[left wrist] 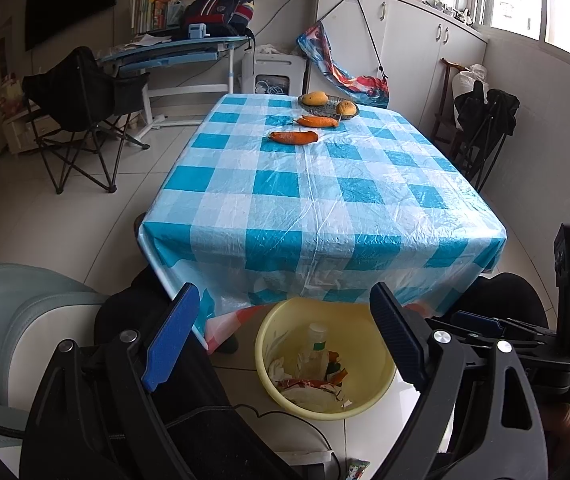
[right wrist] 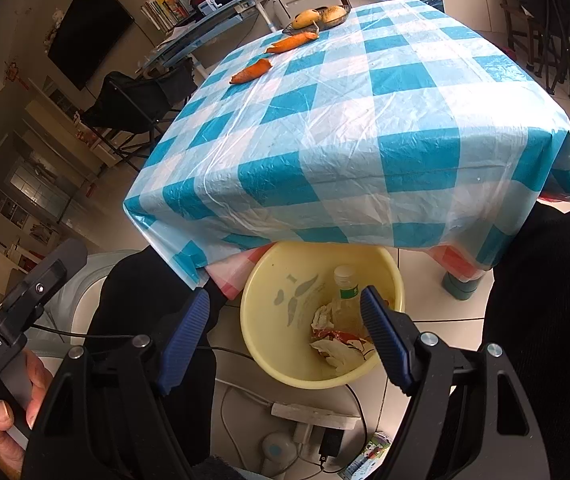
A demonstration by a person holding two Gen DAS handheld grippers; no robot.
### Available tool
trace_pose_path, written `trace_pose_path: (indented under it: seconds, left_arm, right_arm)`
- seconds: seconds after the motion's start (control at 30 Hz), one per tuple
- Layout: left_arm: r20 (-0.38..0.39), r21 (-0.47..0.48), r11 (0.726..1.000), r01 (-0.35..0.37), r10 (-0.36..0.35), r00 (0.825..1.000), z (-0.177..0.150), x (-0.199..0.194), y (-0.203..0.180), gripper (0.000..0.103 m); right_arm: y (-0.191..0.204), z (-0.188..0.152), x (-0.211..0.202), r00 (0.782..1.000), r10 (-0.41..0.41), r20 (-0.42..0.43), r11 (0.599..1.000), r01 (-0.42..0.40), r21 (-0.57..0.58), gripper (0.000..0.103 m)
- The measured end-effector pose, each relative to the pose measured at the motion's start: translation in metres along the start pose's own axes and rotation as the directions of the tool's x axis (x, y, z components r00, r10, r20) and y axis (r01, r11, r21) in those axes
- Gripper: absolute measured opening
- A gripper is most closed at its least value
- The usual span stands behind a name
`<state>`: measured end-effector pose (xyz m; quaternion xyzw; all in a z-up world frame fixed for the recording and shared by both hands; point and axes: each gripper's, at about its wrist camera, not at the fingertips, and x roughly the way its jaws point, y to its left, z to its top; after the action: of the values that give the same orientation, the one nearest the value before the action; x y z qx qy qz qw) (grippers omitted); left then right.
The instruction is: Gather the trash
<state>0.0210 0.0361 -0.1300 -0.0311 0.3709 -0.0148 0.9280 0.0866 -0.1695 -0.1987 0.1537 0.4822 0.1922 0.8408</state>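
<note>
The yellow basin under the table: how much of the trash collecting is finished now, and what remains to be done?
Done: the yellow basin already holds a plastic bottle and crumpled wrappers. In hand: nothing; the left gripper and right gripper are both open and empty above the basin. Left: two orange peel pieces lie on the checked tablecloth beside the fruit plate, and a small carton lies on the floor.
</note>
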Motion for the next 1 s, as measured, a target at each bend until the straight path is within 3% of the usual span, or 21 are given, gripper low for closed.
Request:
trace_pose_path:
  seconds: [1.0]
  left_arm:
    - [-0.063,-0.009,1.0,-0.001,0.0,0.998,-0.003,0.013,0.004,0.087]
  right_arm:
    - [0.002,-0.002,0.007,0.999,-0.027,-0.036,1.0,0.027,-0.001,0.082]
